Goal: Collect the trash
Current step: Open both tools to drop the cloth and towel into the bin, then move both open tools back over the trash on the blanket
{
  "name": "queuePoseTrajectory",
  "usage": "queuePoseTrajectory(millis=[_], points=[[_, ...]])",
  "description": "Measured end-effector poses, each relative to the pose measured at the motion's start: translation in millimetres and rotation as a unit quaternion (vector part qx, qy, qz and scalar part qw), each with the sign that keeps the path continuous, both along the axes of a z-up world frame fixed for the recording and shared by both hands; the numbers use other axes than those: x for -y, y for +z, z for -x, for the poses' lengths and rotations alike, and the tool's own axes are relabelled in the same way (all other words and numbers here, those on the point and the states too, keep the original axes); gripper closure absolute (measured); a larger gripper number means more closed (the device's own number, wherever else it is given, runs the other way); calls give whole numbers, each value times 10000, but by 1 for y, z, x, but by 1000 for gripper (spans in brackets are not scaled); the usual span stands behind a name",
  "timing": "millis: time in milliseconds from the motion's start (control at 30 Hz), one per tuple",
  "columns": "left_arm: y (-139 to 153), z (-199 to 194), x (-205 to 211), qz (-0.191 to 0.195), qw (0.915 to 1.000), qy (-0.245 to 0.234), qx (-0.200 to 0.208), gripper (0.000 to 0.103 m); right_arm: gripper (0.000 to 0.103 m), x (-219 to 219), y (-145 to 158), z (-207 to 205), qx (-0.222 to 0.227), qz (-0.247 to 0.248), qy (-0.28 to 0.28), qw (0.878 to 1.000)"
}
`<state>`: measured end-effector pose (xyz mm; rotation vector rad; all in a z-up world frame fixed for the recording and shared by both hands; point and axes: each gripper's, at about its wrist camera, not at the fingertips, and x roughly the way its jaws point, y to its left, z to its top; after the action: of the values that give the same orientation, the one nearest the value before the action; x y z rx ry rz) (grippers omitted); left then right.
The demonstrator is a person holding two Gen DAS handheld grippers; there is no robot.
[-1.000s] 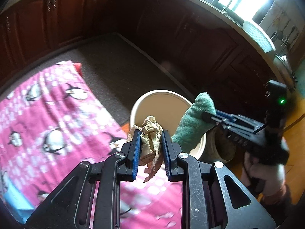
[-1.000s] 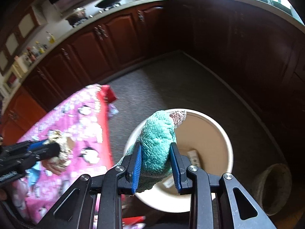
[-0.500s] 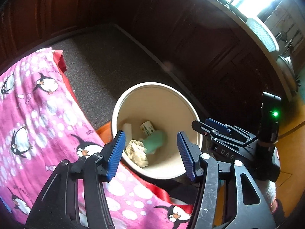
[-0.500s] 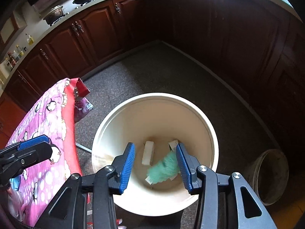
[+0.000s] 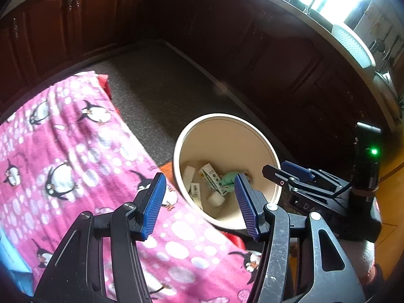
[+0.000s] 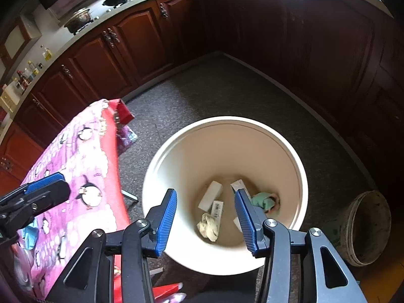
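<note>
Left wrist view first: at the far left my pink penguin-print tablecloth covers the table, with a blue thing at its near corner that I cannot identify. My left claw hangs over the cloth's edge and the bucket's rim, its blue pads spread about halfway with nothing between them. To the right of it stands the cream bucket on the dark floor, just beside the table. Further right my right claw reaches in over the bucket's far side, a green light on its body.

From the right wrist view, the red table edge and cloth sit at the left, with the tip of my left claw over them. Dark wooden cabinets curve round behind. My right claw is directly above the bucket, its jaws opening and empty. Inside the bucket lie the trash: a white box, a barcoded carton, a crumpled paper wad and a green cloth. At the far right a worn, dirty pot stands on the floor near the bucket.
</note>
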<state>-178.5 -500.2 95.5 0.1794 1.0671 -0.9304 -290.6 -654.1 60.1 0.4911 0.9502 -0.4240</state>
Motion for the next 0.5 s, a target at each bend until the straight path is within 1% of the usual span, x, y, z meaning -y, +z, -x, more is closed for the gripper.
queuePoseTrajectory(millis=[67,333,367,433,500], points=[[4,0,-9,13,10000,47,24,48,48,-7,5,-4,55,7,53,10000],[24,2,-60,-24,9987,373,332,48,47,-47,29,-22,301,5,474,9984],[27,2,-70,-30,9983,451,368,48,45,-55,32,-26,337,3,572,9978],[30,1,-88,-20,9976,582,384,48,42,-68,36,-33,365,21,706,9968],[31,-1,-107,-69,9965,744,370,48,42,-84,41,-40,428,-9,894,9951]])
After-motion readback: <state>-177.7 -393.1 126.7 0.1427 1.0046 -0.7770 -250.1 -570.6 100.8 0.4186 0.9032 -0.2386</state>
